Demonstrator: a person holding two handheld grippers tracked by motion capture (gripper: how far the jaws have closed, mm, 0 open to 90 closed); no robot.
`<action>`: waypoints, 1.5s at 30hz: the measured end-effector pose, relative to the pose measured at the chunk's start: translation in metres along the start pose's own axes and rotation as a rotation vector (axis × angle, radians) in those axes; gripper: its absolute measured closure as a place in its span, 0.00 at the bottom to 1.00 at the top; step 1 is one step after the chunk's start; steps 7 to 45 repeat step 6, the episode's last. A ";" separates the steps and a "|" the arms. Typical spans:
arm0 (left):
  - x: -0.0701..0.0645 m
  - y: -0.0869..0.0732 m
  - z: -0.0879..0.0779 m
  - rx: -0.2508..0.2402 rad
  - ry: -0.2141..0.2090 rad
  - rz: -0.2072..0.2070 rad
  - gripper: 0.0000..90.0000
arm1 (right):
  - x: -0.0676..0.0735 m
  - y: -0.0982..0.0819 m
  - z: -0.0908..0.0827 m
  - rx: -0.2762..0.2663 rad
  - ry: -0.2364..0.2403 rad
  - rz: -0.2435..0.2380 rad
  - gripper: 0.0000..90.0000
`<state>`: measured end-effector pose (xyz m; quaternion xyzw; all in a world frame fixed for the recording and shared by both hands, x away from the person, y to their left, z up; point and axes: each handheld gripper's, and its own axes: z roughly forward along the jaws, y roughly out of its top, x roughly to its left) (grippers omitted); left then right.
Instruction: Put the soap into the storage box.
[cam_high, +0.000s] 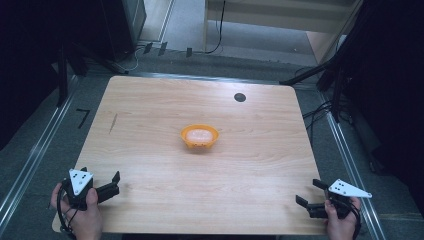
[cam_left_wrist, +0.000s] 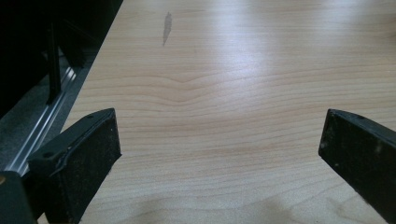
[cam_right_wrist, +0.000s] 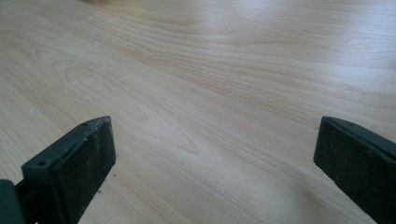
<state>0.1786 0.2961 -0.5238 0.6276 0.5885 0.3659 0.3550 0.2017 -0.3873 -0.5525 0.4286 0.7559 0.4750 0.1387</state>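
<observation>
The left gripper (cam_high: 100, 181) was held wide open at the lower left of the frame, and the right gripper (cam_high: 311, 194) was held equally wide at the lower right; nothing was gripped or touched by either. An orange bowl (cam_high: 199, 136) was seen at the centre of the wooden table (cam_high: 150, 150), well apart from both, with something pale inside.

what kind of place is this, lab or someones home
Most likely a lab or recording setup, not a home: a bare wooden table holds just one orange bowl, metal rails run along the floor beside it, and loose cables trail behind.
</observation>
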 end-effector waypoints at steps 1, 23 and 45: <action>0.000 0.000 0.000 0.000 0.000 0.000 0.00 | 0.001 0.000 0.001 0.004 -0.002 -0.009 0.00; 0.000 0.000 0.000 0.003 -0.002 -0.001 0.00 | 0.001 0.000 0.000 0.000 0.000 -0.011 0.00; 0.000 0.000 0.000 0.003 -0.002 -0.001 0.00 | 0.001 0.000 0.000 0.000 0.000 -0.011 0.00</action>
